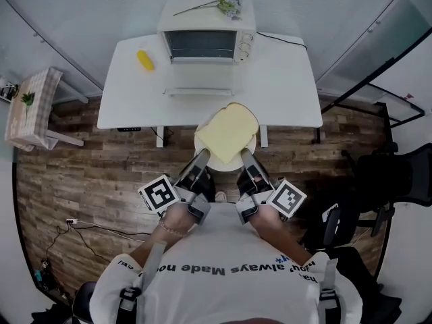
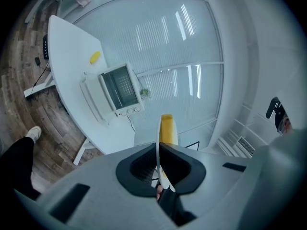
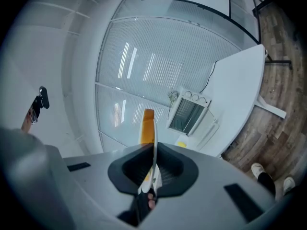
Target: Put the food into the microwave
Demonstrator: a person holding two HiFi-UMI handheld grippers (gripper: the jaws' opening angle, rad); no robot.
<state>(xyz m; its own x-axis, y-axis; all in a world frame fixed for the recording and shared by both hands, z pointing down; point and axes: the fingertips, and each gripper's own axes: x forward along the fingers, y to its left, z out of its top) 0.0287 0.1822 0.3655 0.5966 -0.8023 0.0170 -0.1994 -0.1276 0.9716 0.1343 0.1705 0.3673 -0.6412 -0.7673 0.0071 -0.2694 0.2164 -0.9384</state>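
The person stands at the near edge of the table (image 1: 283, 79) with a plate (image 1: 251, 145) carried between both tools. The left gripper (image 1: 201, 155) is pinched on the plate's near-left rim and the right gripper (image 1: 247, 155) on its near-right rim. In each gripper view the jaws sit closed down to the thickness of that thin white edge, with nothing else between them. The food (image 1: 231, 130), a broad pale-yellow slice, lies flat on the plate with one corner pointing far-right. The plate hangs just off the table's near edge, roughly level and not resting on anything. What matters is the line ahead. The microwave (image 1: 202, 42) sits at the far middle of the table, almost dead ahead of the plate and slightly to its left, with open tabletop in between. Its front faces the person, and its door (image 1: 199, 92) looks to be folded down flat toward them, so I would judge the mouth open. Neither gripper is nearer, as they flank the plate evenly. The carry therefore looks like a straight push away from the body with a slight drift left, and the plate needs to stay level so the slice does not slide. A small yellow piece (image 1: 145, 60) lies on the table left of the microwave, clear of that path.
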